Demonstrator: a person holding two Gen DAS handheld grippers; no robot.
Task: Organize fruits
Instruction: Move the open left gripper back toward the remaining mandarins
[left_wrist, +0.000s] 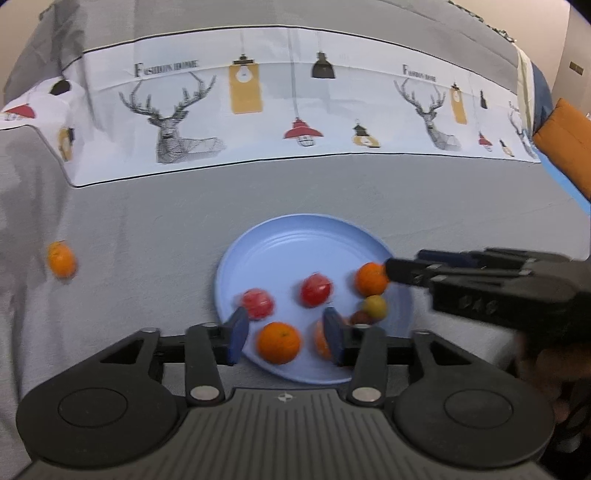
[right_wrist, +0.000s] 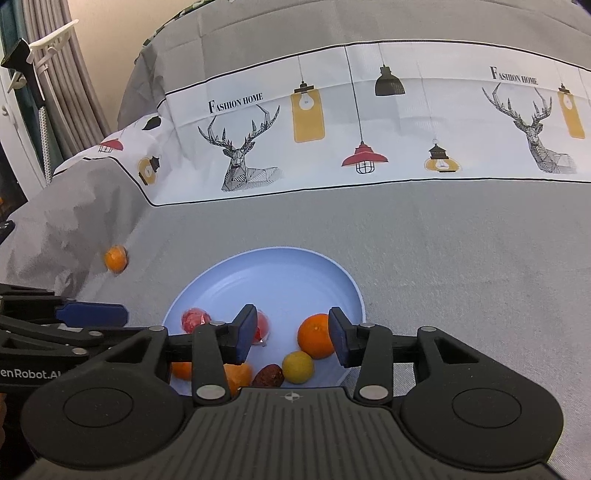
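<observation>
- Blue plate (right_wrist: 332, 273) lay on a grey cloth (right_wrist: 443, 258) whose white band read "FASHION HOME" (right_wrist: 235, 101).
- Plate held 3 oranges, 2 red fruits (left_wrist: 315, 290), 1 yellow-green fruit (right_wrist: 297, 366) and 1 dark brown fruit (right_wrist: 268, 376).
- 1 orange (left_wrist: 61, 259) sat apart on the cloth, left of the plate.
- Left gripper (left_wrist: 284, 334): jaws parted over an orange (left_wrist: 279, 342), not gripping it.
- Right gripper (right_wrist: 291, 334): jaws parted, nothing held; an orange (right_wrist: 316, 335) lay beside its right finger.
- Partial lettering "enRobot.A" (right_wrist: 26, 373) showed on the left gripper.
</observation>
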